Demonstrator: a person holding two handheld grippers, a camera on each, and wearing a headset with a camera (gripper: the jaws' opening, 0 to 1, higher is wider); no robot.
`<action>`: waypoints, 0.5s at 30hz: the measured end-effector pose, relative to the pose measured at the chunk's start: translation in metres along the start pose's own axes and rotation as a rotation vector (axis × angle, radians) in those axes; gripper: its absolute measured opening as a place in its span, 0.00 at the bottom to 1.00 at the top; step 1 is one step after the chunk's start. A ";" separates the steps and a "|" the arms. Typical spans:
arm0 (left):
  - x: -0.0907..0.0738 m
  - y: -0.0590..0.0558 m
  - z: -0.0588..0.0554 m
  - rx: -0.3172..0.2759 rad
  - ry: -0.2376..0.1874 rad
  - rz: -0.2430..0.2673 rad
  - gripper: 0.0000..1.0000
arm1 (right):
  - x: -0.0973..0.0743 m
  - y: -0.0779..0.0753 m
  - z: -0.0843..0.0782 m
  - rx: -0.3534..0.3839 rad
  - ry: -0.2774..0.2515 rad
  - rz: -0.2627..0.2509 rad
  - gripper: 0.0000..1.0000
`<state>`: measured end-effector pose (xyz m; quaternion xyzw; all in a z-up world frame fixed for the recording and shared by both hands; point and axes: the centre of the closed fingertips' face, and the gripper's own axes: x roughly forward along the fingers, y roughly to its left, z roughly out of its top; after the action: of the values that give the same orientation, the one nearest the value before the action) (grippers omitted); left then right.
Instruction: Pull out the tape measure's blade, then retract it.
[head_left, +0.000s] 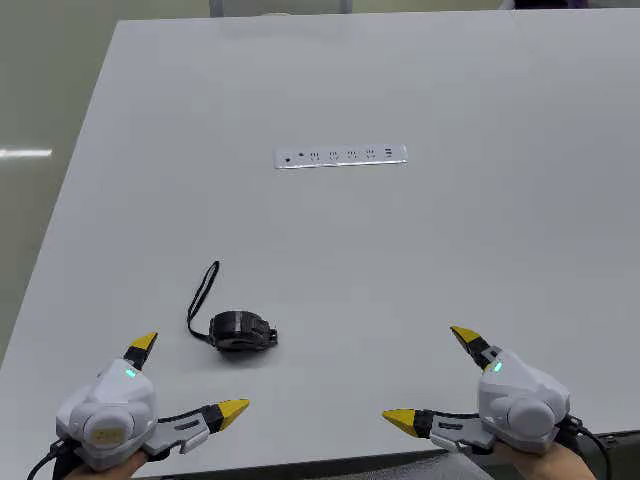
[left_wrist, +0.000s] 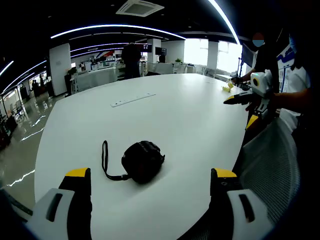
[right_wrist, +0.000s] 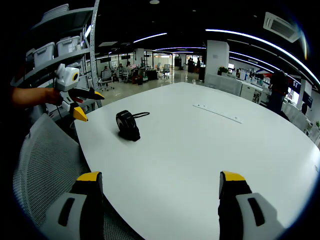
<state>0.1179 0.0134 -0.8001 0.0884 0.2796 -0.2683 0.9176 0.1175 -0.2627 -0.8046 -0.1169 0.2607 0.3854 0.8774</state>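
Black tape measure (head_left: 241, 330), lettering illegible

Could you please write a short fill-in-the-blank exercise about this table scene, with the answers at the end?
1. The tape measure lies nearer to the ___ gripper than to the other one.
2. The jaws of the left gripper and of the right gripper are both ___.
3. The tape measure's strap is ___ in colour.
4. The fingertips of both grippers are ___.
Answers: left; open; black; yellow.
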 end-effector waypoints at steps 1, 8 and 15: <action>0.000 0.000 0.000 0.001 -0.001 0.000 0.99 | 0.000 0.000 0.000 -0.001 0.000 0.000 0.98; 0.000 0.000 0.000 0.003 0.001 0.000 0.99 | -0.001 0.000 -0.001 0.000 0.002 0.001 0.98; 0.000 0.000 -0.001 0.009 0.009 -0.006 0.97 | 0.000 0.001 -0.002 -0.001 0.008 0.011 0.97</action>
<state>0.1175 0.0138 -0.8003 0.0927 0.2826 -0.2719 0.9152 0.1155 -0.2627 -0.8058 -0.1176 0.2644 0.3899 0.8742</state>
